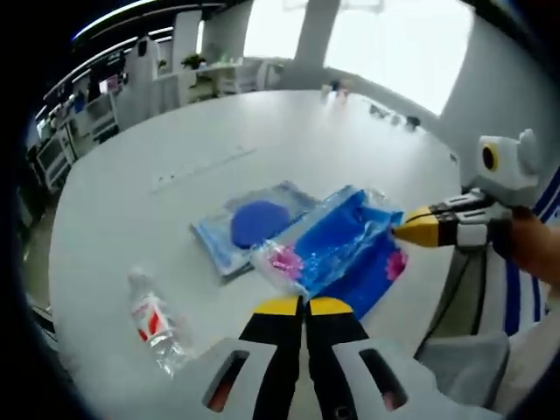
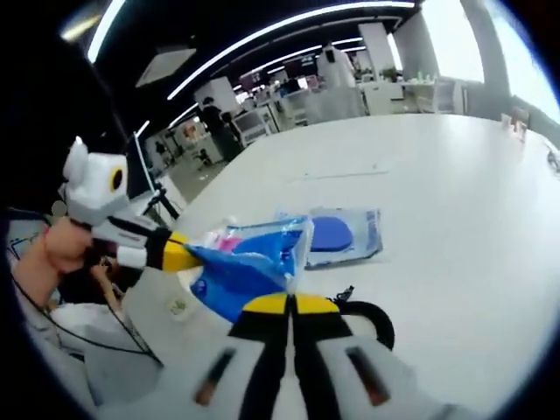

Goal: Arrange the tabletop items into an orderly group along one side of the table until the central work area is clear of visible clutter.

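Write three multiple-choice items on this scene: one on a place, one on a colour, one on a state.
1. Where does the bottle lie in the left gripper view?
A. left of the blue bag
B. on the bag
C. right of the bag

2. What colour are the claw tips?
A. red
B. yellow
C. green

3. How is the bag held?
A. by neither claw
B. by the left claw alone
C. by the left claw and right claw, both shut on it

Answers: A, it lies on the table left of the bag; B, the tips are yellow; C, each claw grips an end.

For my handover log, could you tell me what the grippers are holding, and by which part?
Both grippers grip the crinkly blue plastic packet: the left gripper pinches one end, the right gripper the opposite end.
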